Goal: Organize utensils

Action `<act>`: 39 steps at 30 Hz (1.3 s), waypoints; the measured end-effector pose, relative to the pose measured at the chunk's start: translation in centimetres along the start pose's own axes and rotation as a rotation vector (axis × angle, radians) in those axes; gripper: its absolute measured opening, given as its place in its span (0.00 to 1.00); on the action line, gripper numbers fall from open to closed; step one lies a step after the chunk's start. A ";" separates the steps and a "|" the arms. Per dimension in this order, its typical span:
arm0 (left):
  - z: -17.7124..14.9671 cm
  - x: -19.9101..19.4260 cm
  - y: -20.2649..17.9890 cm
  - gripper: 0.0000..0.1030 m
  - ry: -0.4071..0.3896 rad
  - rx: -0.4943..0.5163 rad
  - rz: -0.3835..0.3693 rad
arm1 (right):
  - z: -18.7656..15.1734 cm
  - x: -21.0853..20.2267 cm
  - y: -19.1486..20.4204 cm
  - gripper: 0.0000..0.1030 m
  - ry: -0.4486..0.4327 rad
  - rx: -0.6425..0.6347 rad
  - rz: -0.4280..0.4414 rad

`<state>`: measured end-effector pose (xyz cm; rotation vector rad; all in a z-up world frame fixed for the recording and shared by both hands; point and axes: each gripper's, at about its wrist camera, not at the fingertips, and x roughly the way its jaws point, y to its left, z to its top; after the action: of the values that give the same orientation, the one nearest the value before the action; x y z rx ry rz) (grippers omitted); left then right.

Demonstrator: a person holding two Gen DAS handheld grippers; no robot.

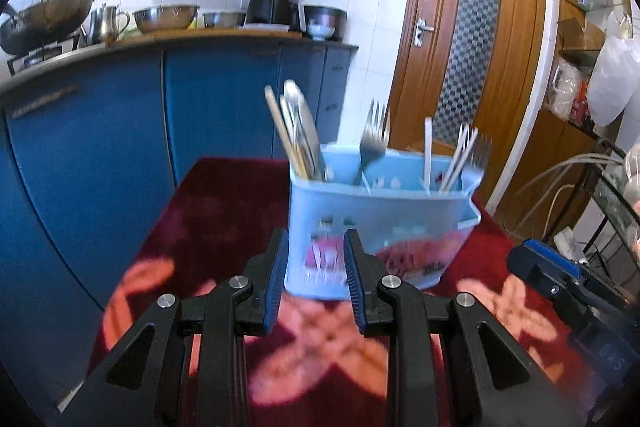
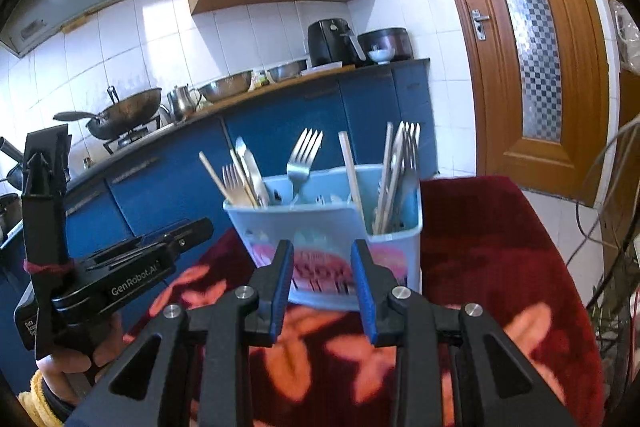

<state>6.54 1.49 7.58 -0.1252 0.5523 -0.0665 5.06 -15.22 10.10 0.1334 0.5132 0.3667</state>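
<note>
Here, the pale-blue utensil caddy (image 2: 332, 247) stands upright on the red floral cloth (image 2: 488, 247) covering the counter. Inside the caddy: forks (image 2: 302, 157), chopsticks (image 2: 352, 167) and a knife (image 2: 250, 165), handles down. Left claw (image 1: 316, 277) and right claw (image 2: 324, 289), both before the caddy, are spread and empty.

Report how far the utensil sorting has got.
Done: forks, chopsticks and other cutlery already stand upright in the blue caddy on the red cloth. In hand: nothing; the left gripper and right gripper are both open and empty, short of the caddy. Left: no loose utensil shows on the cloth, so little seems to remain.
</note>
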 end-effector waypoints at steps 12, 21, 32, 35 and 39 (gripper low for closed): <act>-3.7 3.2 0.1 0.46 0.079 0.031 0.062 | -3.9 0.2 -1.1 0.59 0.029 0.003 -0.101; -3.9 3.9 0.6 0.48 0.075 0.034 0.082 | -5.5 0.7 -2.0 0.67 0.042 0.012 -0.149; -4.0 3.7 -0.1 0.48 0.060 0.070 0.087 | -5.5 0.8 -2.2 0.68 0.046 0.022 -0.158; -4.0 3.6 -0.1 0.48 0.054 0.072 0.089 | -5.5 0.8 -2.2 0.68 0.045 0.021 -0.157; -4.0 3.6 -0.2 0.48 0.049 0.077 0.093 | -5.6 0.8 -2.3 0.68 0.046 0.020 -0.158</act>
<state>7.46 0.52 2.36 -0.0231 0.6030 -0.0007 3.61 -16.83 4.41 0.1036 0.5688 0.2109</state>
